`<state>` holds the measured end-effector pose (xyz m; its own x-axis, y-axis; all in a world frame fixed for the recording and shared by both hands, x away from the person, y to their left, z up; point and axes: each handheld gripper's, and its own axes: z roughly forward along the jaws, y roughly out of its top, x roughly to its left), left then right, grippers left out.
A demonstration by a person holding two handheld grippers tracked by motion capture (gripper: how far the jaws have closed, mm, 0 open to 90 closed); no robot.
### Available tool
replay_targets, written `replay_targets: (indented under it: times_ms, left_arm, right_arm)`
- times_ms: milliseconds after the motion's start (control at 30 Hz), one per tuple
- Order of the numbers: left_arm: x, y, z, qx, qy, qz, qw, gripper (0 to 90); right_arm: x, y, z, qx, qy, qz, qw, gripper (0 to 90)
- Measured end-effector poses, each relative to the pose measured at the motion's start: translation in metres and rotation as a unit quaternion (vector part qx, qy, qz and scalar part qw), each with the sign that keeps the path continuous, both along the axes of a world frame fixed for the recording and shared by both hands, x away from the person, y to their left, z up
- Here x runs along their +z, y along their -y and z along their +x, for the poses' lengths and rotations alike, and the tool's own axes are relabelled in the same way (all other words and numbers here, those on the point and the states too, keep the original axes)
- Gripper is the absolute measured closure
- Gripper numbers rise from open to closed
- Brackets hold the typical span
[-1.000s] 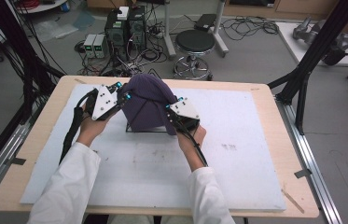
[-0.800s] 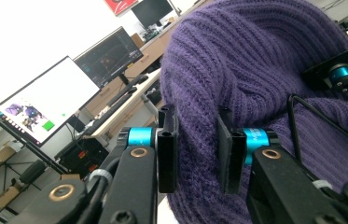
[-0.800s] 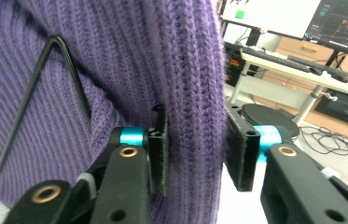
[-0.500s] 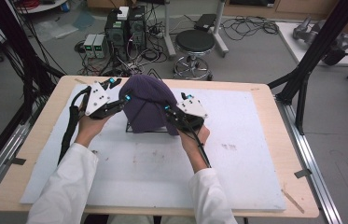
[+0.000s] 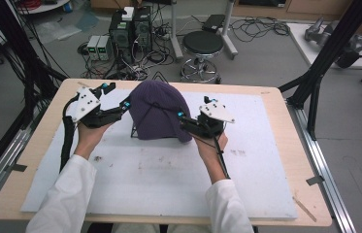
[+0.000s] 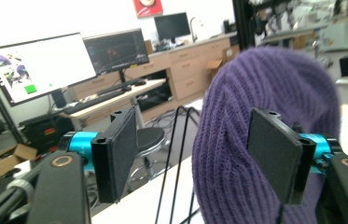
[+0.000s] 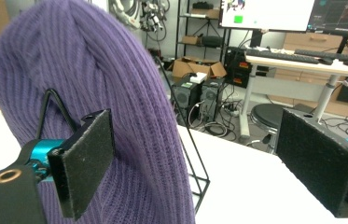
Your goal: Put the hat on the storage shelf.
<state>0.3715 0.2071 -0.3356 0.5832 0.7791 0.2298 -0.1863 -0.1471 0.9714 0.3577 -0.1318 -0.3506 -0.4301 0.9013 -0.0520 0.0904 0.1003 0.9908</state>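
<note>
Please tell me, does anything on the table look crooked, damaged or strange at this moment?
Nothing looks damaged or spilled. The purple ribbed knit hat sits draped over a black wire stand on the white table mat. Both the left gripper and right gripper are open beside it.

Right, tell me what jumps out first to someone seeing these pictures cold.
The purple knit hat draped over a black wire stand at the middle of the white-covered table grabs the eye at once. Flanking it, the left gripper and the right gripper sit close at its two sides, both with jaws spread open. Behind the table, a round stool and computer boxes in a tangle of cables stand on the floor.
</note>
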Motion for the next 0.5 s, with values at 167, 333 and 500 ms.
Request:
replay_targets:
  times_ms: [167,333,500]
  left_arm:
    - [0.0,-0.003,-0.008,-0.011,-0.001,-0.017,0.9998,31.2]
    - [0.001,-0.007,-0.017,-0.008,0.009,-0.02,0.9997,30.4]
    - [-0.001,-0.013,-0.024,0.008,0.014,-0.033,0.9993,28.3]
  right_arm:
    - [0.002,0.014,-0.01,-0.016,0.007,0.017,0.9997,11.6]
    - [0.003,0.032,-0.017,-0.028,-0.001,0.036,0.999,10.8]
    - [0.009,0.049,-0.025,-0.037,0.005,0.059,0.9976,10.8]
